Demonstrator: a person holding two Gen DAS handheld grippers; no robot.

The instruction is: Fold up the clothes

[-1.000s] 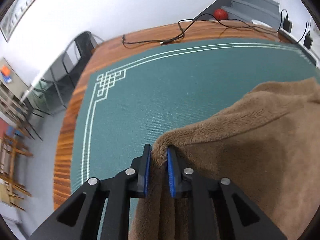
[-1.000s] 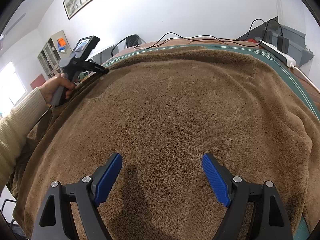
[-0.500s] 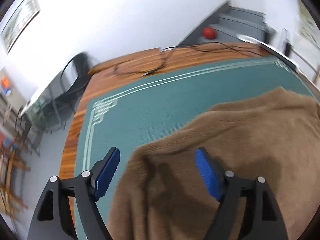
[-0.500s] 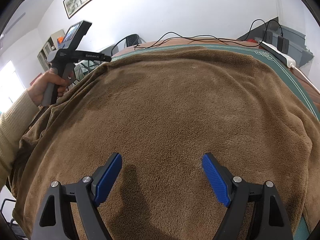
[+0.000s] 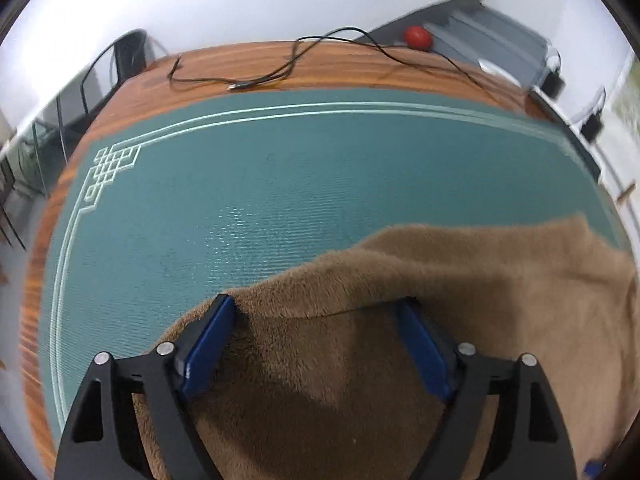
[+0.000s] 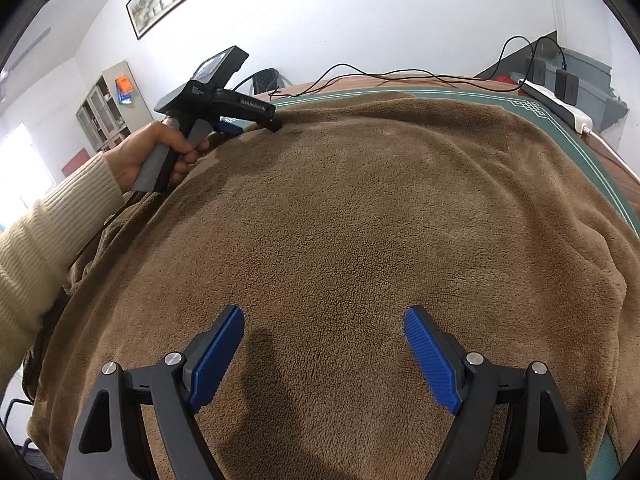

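Note:
A brown fleece garment (image 6: 360, 200) is spread wide over the green mat (image 5: 240, 200). My left gripper (image 5: 316, 304) points down over the garment's far left edge (image 5: 460, 280). Its jaws are opening, with fleece lying between them and neither pad pressing on it. A fold hides the tip of its right finger. In the right wrist view a hand (image 6: 140, 156) in a cream ribbed sleeve holds that left gripper (image 6: 256, 125) at the fleece's edge. My right gripper (image 6: 324, 316) hovers open above the near middle of the fleece, gripping nothing.
The mat lies on a wooden table (image 5: 240, 64) with black cables (image 5: 280, 72) along its far side. A white power strip (image 6: 556, 104) sits at the right edge. A red ball (image 5: 418, 36) and a black chair (image 5: 120, 56) stand beyond the table.
My left gripper let go of the fleece corner it was pinching and opened wide, then shifted in over the fabric's edge. The right gripper has not moved.

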